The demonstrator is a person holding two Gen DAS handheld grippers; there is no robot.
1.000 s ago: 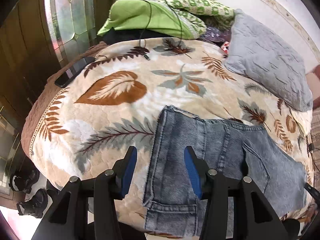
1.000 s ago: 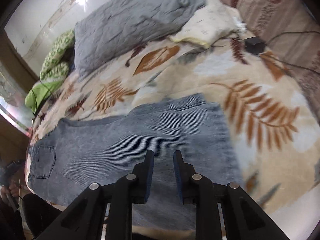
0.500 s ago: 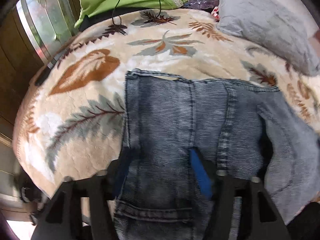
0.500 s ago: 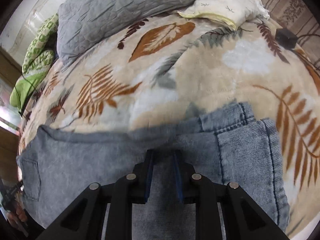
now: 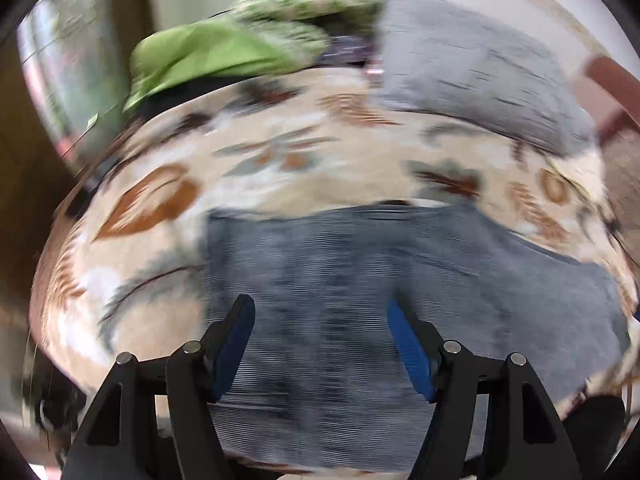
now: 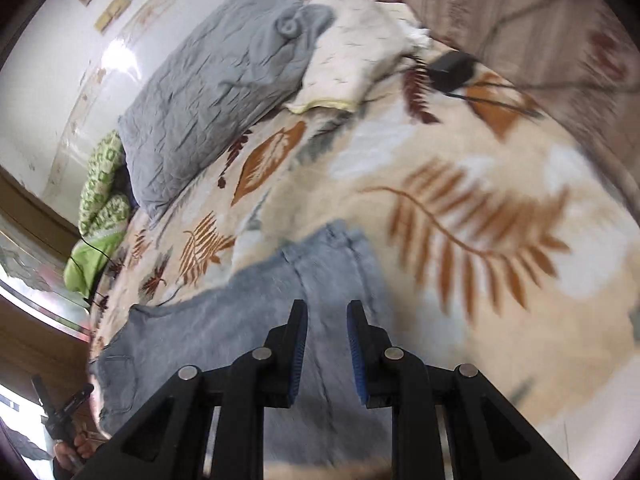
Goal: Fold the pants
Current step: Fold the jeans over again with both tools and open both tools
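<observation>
Both grippers pulled back since earlier. Left gripper (image 5: 318,336): jaws wide, empty. Right gripper (image 6: 327,336): jaws slightly parted, empty. Pants (image 6: 256,320): flat along bed (image 6: 500,288) near edge. Step: between folds; next, grasp an end.

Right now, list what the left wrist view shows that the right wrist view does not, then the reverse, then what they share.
Only the left wrist view, which is blurred, shows the left gripper, open above the jeans.

Only the right wrist view shows the right gripper, also open, the cream pillow and the black adapter with its cable.

Both show the jeans lying on the leaf-print blanket, the grey pillow and the green bedding.
</observation>
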